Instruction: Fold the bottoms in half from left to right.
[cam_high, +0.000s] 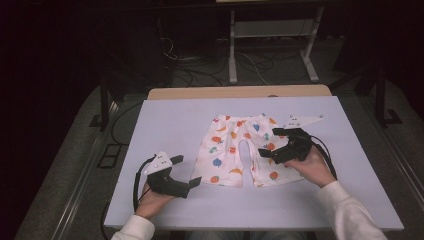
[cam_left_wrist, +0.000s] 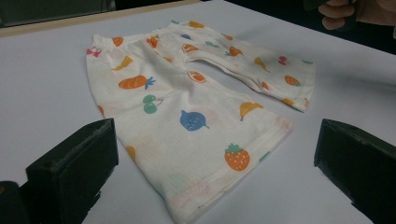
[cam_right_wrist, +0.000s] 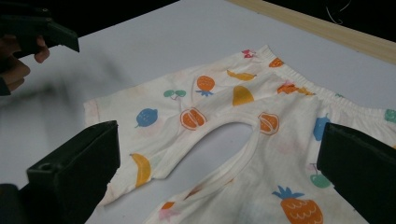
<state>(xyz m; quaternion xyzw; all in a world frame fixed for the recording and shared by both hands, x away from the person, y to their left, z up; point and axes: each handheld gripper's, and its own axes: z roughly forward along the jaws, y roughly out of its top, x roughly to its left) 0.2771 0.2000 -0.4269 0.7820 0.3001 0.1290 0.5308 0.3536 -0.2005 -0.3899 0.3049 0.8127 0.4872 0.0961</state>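
Observation:
A pair of white child's shorts (cam_high: 225, 150) printed with coloured fruit lies flat on the white table (cam_high: 165, 120), waistband at the far side and both legs pointing toward the person. My left gripper (cam_high: 186, 170) is open just left of the hem of the left leg, on the table side. In the left gripper view the shorts (cam_left_wrist: 187, 93) spread out ahead, with that hem between the wide-apart jaws. My right gripper (cam_high: 270, 142) hovers open over the right leg. The right gripper view looks across the crotch and both legs of the shorts (cam_right_wrist: 289, 135).
A wooden strip (cam_high: 240, 91) runs along the table's far edge. Behind it, cables and a white metal frame (cam_high: 232, 55) stand on the dark floor. The other hand and its gripper (cam_right_wrist: 42, 30) appear far off in the right gripper view. Bare tabletop surrounds the shorts.

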